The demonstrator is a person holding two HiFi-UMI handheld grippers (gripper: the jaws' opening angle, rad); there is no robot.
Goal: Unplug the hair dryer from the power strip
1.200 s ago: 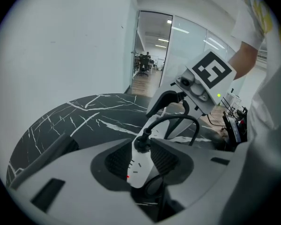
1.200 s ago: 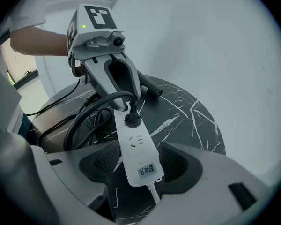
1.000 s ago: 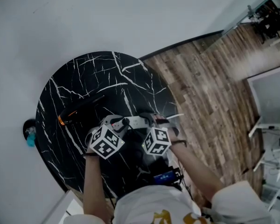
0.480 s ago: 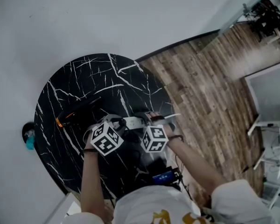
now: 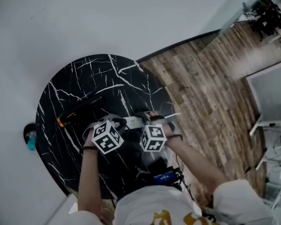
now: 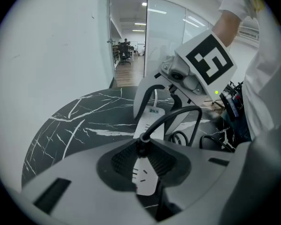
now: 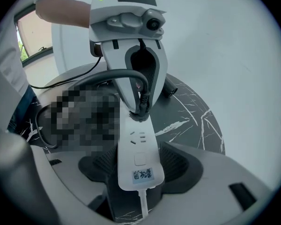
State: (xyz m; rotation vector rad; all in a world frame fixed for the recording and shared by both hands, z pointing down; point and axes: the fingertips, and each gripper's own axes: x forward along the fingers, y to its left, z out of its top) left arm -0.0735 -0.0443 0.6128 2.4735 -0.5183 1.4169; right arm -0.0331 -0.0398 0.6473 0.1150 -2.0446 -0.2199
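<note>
**Power strip.** White oblong plastic power strip (image 7: 136,149), lying flat on a round black marble-look table (image 5: 84,78) with white veins. A small printed label sits at one end, where its thin white lead (image 7: 143,205) leaves.

**Plug.** Black plug (image 6: 141,145), still seated in the strip's socket at the end opposite the label. A thick black cord (image 6: 189,110) arches up and away from it.

**Left gripper** (image 6: 143,154). Set over the strip's plug end. Its jaws have just been closing and now clench the plug between the ribbed pads.

**Right gripper** (image 7: 138,167). Set at the strip's labelled end, clenched on the strip with a pad against each long side.

**Hair dryer.** Long, dark hair dryer (image 5: 79,110) with an orange accent. It lies on the table near the strip's plug end, on the far side, apart from both grippers.
</note>
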